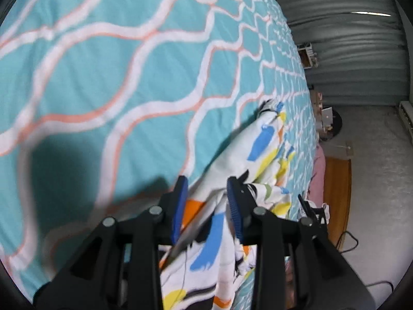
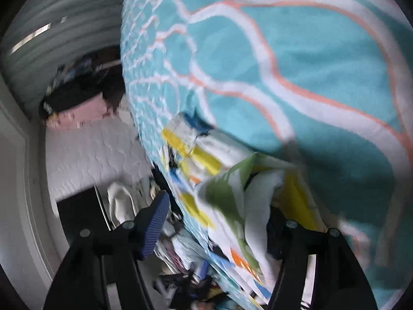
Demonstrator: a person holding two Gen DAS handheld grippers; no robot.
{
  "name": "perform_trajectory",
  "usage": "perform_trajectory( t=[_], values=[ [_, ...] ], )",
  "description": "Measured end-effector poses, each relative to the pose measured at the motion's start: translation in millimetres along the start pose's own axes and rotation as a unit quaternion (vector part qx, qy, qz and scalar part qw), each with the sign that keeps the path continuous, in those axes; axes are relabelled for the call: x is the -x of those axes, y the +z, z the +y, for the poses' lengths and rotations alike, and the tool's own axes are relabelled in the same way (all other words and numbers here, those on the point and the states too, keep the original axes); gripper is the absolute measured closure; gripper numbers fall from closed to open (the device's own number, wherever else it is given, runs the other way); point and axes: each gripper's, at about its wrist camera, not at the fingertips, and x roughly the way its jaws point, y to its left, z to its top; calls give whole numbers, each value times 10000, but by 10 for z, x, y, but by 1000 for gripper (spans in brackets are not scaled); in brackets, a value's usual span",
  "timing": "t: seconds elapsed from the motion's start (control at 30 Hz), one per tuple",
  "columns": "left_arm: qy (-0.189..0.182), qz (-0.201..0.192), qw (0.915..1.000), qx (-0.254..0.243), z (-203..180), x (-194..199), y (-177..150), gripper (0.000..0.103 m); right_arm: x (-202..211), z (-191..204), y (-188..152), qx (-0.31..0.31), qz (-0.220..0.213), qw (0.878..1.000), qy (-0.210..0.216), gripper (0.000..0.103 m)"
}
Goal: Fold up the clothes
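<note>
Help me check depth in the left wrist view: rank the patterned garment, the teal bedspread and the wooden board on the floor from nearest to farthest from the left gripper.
1. Patterned garment: lies between the left gripper fingers.
2. Teal bedspread: under the garment, stretching ahead and left.
3. Wooden board: off the bed's edge, on the floor to the right.

Garment on bedspread

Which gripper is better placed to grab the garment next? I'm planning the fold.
Probably left: the left gripper already has the patterned garment between its open jaws. The right gripper is spread wide, with cloth draped over one finger.
</note>
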Motion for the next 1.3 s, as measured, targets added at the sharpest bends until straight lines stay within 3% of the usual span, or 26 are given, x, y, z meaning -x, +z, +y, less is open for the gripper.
perform_trajectory(
  t=[0.17, 0.23, 0.3, 0.4, 0.5, 0.63, 0.7, 0.8, 0.9, 0.97, 1.07, 1.1, 1.13, 1.2, 1.3],
  values=[
    [-802, 783, 9919, -592, -279, 52, -487, 62, 347, -149, -452, 198, 117, 9997, -35, 35],
    [-929, 1016, 9887, -596, -313, -24, -704, 34, 493, -280, -656, 258, 75, 9995, -183, 35],
    [-1063, 1162, 9857, -594, -299, -189, -929, 27, 608, -499, -915, 166, 54, 9998, -106, 35],
    [-1045, 1503, 9825, -340, -228, -515, -1105, 27, 548, -747, -1152, -108, 219, 9995, 204, 35],
    [-970, 1495, 9840, -20, -155, -666, -1163, 27, 363, -902, -1261, -282, 383, 9970, 608, 35],
    [-931, 1396, 9858, 49, -119, -710, -1193, 27, 236, -957, -1240, -126, 160, 9996, 211, 35],
    [-920, 1378, 9862, 33, -127, -704, -1193, 26, 206, -985, -1191, -174, 60, 9995, 243, 35],
    [-931, 1396, 9858, 31, -157, -693, -1176, 26, 179, -930, -1138, -46, -60, 9995, 318, 35],
    [-996, 1327, 9861, 60, -140, -645, -1146, 26, 109, -714, -1140, 513, -233, 9979, 309, 35],
    [-1051, 1282, 9861, 125, -133, -636, -1123, 26, 89, -589, -1148, 713, -254, 9954, 587, 35],
    [-1115, 1241, 9857, 220, -121, -595, -1096, 26, 46, -479, -1116, 851, -233, 9944, 586, 37],
    [-1107, 1222, 9861, 204, -118, -569, -1086, 26, 3, -484, -1087, 841, -181, 9953, 453, 48],
    [-1070, 1194, 9869, 200, -113, -532, -1077, 26, -39, -488, -1058, 831, -129, 9959, 321, 69],
    [-1133, 1138, 9866, 274, -99, -499, -1061, 26, -104, -600, -1020, 537, -37, 9983, 227, 92],
    [-1224, 1057, 9858, 456, -68, -452, -1028, 25, -76, -755, -1025, 415, -29, 9985, 343, 93]
  ],
)
